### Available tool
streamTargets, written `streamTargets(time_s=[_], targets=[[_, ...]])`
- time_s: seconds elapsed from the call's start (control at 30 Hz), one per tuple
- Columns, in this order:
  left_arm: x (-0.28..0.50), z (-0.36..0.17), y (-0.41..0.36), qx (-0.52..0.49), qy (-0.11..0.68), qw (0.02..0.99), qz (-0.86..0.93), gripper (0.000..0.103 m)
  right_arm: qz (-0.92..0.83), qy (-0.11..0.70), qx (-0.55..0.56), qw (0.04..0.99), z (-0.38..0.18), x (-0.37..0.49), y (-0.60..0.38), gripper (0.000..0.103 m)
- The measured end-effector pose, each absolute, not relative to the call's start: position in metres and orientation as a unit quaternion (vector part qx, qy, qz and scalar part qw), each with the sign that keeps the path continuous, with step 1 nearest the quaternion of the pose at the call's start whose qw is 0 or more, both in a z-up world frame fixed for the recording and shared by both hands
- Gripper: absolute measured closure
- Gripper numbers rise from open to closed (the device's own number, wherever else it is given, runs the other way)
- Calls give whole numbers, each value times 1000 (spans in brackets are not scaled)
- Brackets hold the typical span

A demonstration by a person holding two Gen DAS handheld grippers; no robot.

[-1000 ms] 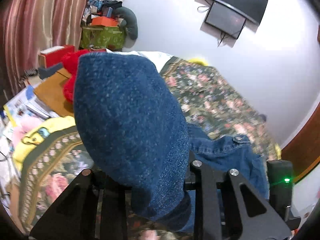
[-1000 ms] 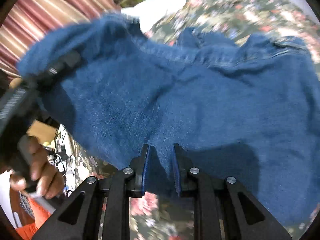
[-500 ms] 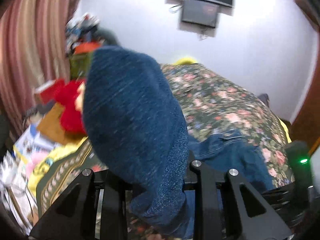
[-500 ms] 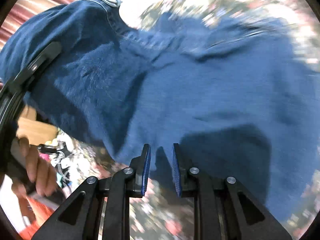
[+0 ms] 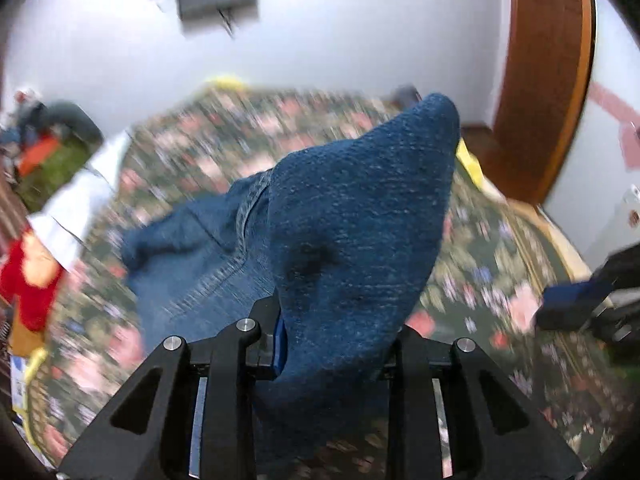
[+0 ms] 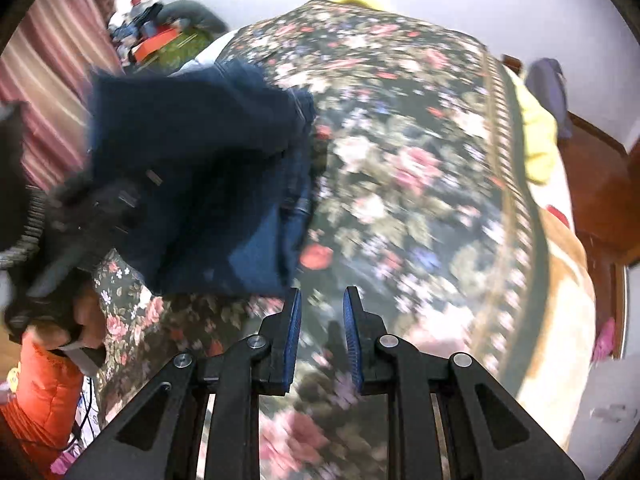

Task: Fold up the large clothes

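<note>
Blue denim jeans (image 5: 352, 232) hang from my left gripper (image 5: 336, 340), which is shut on a thick fold of them; the fold stands up over the fingers and hides the right one. The rest of the jeans trails down to the floral bedspread (image 5: 480, 272). In the right wrist view the jeans (image 6: 200, 184) hang at the left, held up by the left gripper (image 6: 96, 216). My right gripper (image 6: 320, 332) is empty, its blue pads a small gap apart, above the bedspread (image 6: 420, 184) and to the right of the jeans.
A red soft toy (image 5: 28, 276) and white cloth (image 5: 80, 200) lie at the bed's left. A pile of boxes and clothes (image 6: 160, 36) stands by the striped curtain (image 6: 44, 80). A wooden door frame (image 5: 548, 80) is at right. A yellow sheet (image 6: 536, 128) shows at the bed's far edge.
My right gripper has let go of the jeans and moved right, off the denim. My left gripper has swung right with the fold still in it.
</note>
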State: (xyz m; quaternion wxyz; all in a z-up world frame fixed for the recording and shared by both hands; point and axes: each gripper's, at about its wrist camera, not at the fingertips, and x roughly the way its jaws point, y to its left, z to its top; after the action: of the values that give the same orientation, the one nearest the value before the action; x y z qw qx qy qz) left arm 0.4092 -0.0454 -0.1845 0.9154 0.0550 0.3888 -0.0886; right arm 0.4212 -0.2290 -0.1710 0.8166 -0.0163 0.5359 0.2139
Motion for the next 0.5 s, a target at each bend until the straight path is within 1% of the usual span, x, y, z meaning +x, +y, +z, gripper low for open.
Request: streamTargets(time_s=[0.07, 0.1, 0.13, 0.17, 0.2, 0.23, 0.3, 0.5], targets=[[408, -195, -49, 55, 408, 906, -97, 77, 205, 534, -10, 820, -169, 412, -237, 86], [406, -197, -51, 54, 413, 904, -98, 74, 202, 533, -9, 822, -168, 409, -242, 86], [403, -198, -52, 57, 419, 900, -104, 69, 200, 530, -7, 824, -167, 407, -245, 86], [401, -199, -55, 57, 425, 897, -111, 66, 199, 528, -5, 825, -166, 403, -250, 86], [397, -198, -54, 53, 431, 893, -119, 60, 198, 527, -2, 827, -165, 400, -252, 86], [392, -198, -51, 50, 436, 890, -126, 51, 197, 526, -2, 827, -164, 398, -250, 86], [381, -195, -52, 43, 441, 885, -147, 41, 198, 520, -3, 831, -159, 393, -248, 86], [342, -163, -31, 31, 414, 897, -156, 33, 222, 493, -17, 841, -136, 393, -229, 86]])
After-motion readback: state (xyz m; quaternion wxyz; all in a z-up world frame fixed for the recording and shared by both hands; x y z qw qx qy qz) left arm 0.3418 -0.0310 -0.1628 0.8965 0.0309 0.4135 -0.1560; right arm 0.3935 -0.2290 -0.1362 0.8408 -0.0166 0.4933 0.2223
